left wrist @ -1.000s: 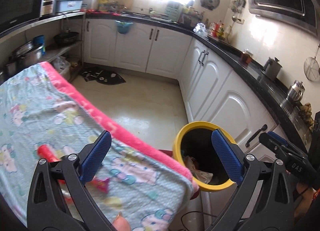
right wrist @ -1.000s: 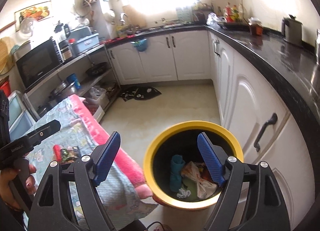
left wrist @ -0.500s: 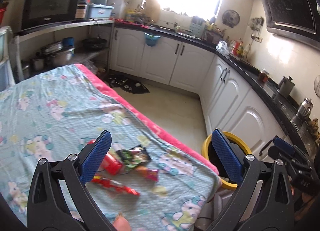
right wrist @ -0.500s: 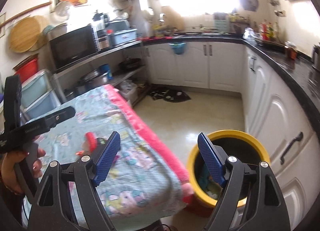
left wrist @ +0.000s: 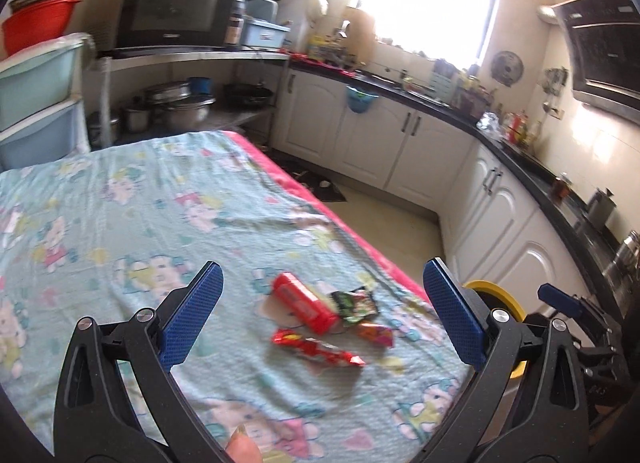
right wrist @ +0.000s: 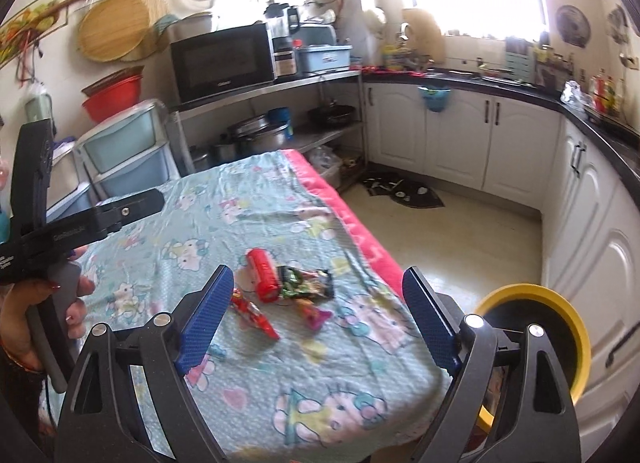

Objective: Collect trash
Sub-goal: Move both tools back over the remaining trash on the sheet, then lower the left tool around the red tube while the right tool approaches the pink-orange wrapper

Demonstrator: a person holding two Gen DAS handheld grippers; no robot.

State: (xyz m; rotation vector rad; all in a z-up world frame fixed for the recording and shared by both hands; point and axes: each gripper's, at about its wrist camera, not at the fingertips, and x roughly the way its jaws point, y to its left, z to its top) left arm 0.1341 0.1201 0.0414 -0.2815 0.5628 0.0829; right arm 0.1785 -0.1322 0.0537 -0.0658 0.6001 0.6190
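wrappers (left wrist: pixel 320 319) near cloth edge (left wrist: pixel 384 267) (tongs (left wrist: pixel 324 321) wide)

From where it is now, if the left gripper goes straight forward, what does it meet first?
Probably the wrappers: the left gripper is open, empty, and aimed at the red tube and red wrapper on the cloth. Depth is unclear.

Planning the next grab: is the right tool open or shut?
Open. The right tool has its blue fingers spread wide with nothing between them, above the wrappers on the cloth.

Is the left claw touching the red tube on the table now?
Apart. The left wrist view shows the open left claw above the red tube, cloth visible around it.
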